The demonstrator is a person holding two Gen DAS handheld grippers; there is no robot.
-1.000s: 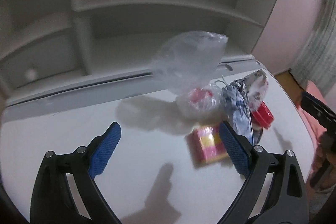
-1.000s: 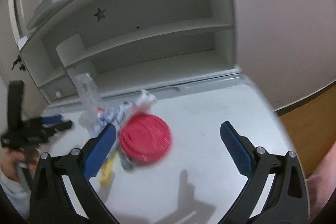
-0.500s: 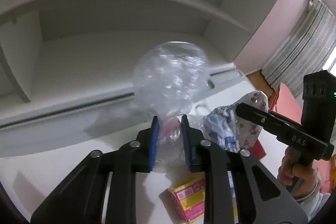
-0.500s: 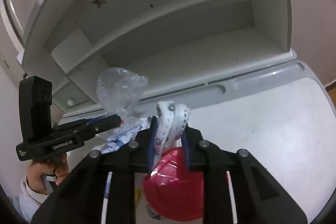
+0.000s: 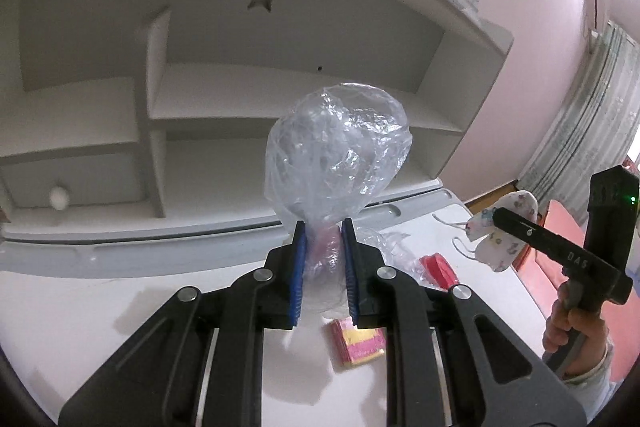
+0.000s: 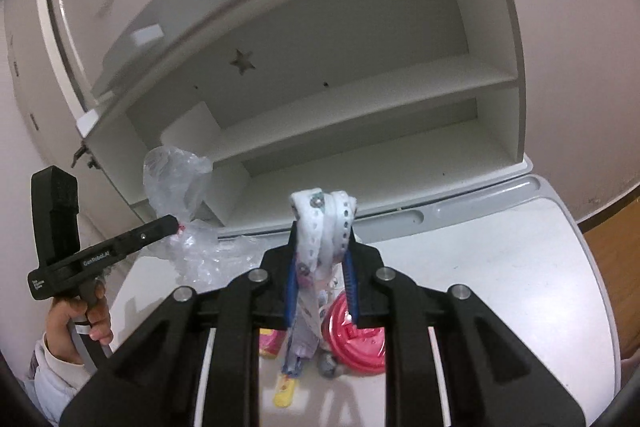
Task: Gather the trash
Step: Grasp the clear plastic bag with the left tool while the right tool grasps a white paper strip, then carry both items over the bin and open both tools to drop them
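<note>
Between the left hand-held gripper [image 5: 323, 259] pads, a crinkled clear plastic bag [image 5: 338, 151] balloons.

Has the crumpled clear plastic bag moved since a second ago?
Yes. The crumpled clear plastic bag was sitting on the white desk; now the left gripper has clamped it and lifted it, up against the white shelf unit.

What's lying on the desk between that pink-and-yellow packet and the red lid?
Crumpled clear plastic in the left wrist view; in the right wrist view, the patterned face mask hangs between the packet and red lid.
</note>
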